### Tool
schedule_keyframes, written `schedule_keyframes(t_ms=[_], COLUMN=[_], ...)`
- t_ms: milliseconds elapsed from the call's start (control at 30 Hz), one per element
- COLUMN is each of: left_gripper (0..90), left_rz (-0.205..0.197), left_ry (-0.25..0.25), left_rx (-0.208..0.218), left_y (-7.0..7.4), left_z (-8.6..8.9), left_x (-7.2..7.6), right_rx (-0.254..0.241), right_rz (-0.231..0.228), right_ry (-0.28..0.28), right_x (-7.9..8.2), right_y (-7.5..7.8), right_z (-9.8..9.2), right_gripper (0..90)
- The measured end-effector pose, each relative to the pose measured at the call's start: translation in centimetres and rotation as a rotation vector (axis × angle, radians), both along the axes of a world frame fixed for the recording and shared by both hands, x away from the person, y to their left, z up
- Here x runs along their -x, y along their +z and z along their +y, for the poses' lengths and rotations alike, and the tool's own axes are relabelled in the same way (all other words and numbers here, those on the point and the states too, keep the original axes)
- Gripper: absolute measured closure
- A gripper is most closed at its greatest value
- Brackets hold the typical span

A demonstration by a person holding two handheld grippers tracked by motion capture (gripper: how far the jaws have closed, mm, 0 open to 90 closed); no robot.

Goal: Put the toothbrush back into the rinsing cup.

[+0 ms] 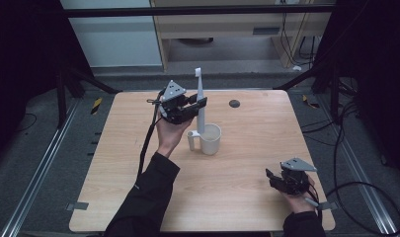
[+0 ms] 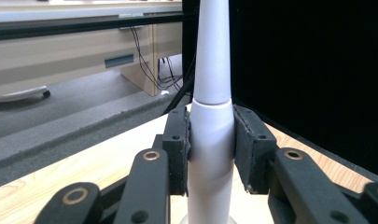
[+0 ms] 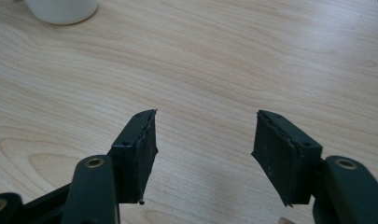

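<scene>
Your left tongs (image 1: 200, 103) clamp an upright electric toothbrush (image 1: 200, 98) standing in the mug (image 1: 210, 139), at desk (image 1: 247, 163) centre. Next, probably lift straight up. Right tongs (image 1: 272, 178), five o'clock, gape empty.

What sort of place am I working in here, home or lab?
Most likely a lab or test bay, not a home: the bare wooden table stands inside a black frame with dark curtains, loose cables run over grey carpet, and office cabinets line the back wall.
</scene>
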State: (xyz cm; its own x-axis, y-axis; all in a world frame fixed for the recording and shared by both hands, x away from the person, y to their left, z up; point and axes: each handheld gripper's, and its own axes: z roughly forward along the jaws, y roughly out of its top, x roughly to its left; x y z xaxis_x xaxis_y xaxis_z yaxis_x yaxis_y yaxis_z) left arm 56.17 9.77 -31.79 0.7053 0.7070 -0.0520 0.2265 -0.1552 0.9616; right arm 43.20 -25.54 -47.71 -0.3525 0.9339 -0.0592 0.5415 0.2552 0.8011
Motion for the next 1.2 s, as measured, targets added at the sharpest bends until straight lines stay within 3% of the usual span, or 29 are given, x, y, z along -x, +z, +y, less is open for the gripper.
schedule_keyframes(t_ms=[500, 1200], left_gripper=[66.9, 66.8], left_rz=[0.055, 0.133], left_ry=[-0.001, -0.010], left_rx=[-0.039, -0.135], left_y=[-2.1, -6.1], left_z=[-2.2, -4.2], left_x=[-2.1, -3.0], right_rx=[0.002, 0.003], right_rz=[-0.002, 0.002], right_ry=[0.003, 0.004], right_x=[-0.1, -0.1], right_y=[-0.1, -0.1], right_z=[0.0, 0.0], right_gripper=[39.4, 39.4])
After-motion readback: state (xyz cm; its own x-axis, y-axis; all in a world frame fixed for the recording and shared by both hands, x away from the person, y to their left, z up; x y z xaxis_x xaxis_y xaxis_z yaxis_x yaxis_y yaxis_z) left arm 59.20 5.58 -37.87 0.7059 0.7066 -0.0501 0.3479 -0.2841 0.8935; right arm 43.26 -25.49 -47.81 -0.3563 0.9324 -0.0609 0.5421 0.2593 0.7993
